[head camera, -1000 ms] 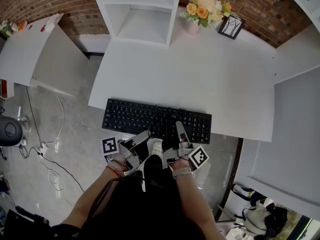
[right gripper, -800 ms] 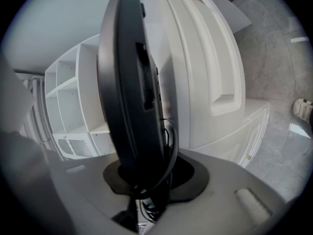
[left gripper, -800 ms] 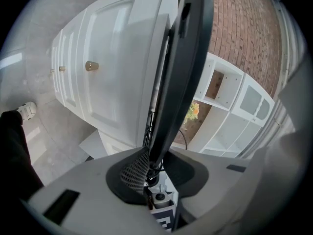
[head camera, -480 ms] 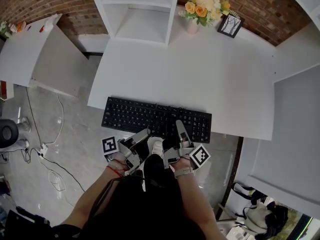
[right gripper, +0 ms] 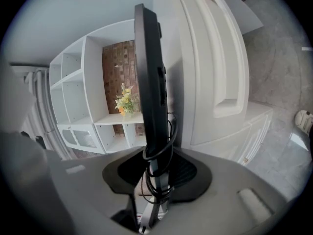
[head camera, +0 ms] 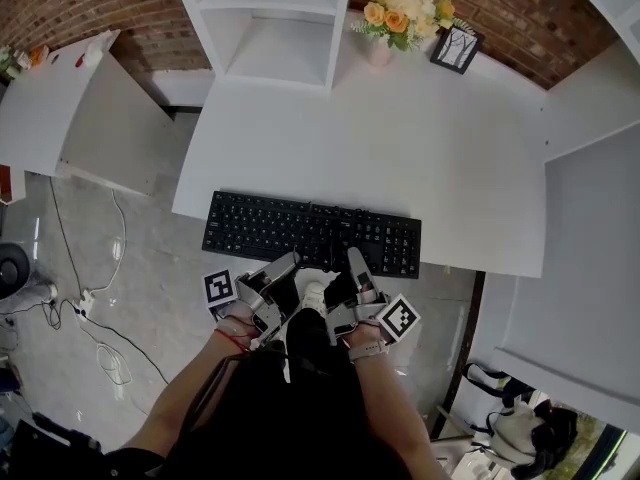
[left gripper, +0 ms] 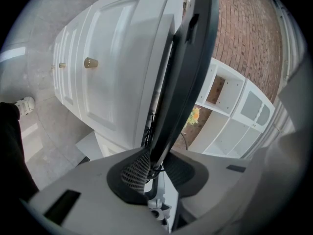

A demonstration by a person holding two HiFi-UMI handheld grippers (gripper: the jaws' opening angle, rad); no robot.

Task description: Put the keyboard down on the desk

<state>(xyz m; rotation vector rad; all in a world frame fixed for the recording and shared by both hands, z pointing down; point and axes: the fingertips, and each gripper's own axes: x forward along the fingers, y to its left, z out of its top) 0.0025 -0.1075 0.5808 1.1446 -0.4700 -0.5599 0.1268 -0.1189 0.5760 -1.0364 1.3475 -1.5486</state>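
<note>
The left gripper [left gripper: 155,164] clamps the near edge of the black keyboard [head camera: 300,230]. The right gripper [right gripper: 156,169], its jaws just opening, stands loose around that edge and the looped cable [right gripper: 159,148]. The keyboard lies along the front edge of the white desk [head camera: 400,138], with the flowers [head camera: 400,13] at the back.

Wide bare stretch of worktop [head camera: 440,158] behind keyboard [head camera: 312,234]. Blocked at back by shelf unit [head camera: 265,28], flower vase [head camera: 384,48], picture frame [head camera: 453,48]. Hemmed at right by white side panel [head camera: 590,218]. Open floor [head camera: 140,258] at left.
</note>
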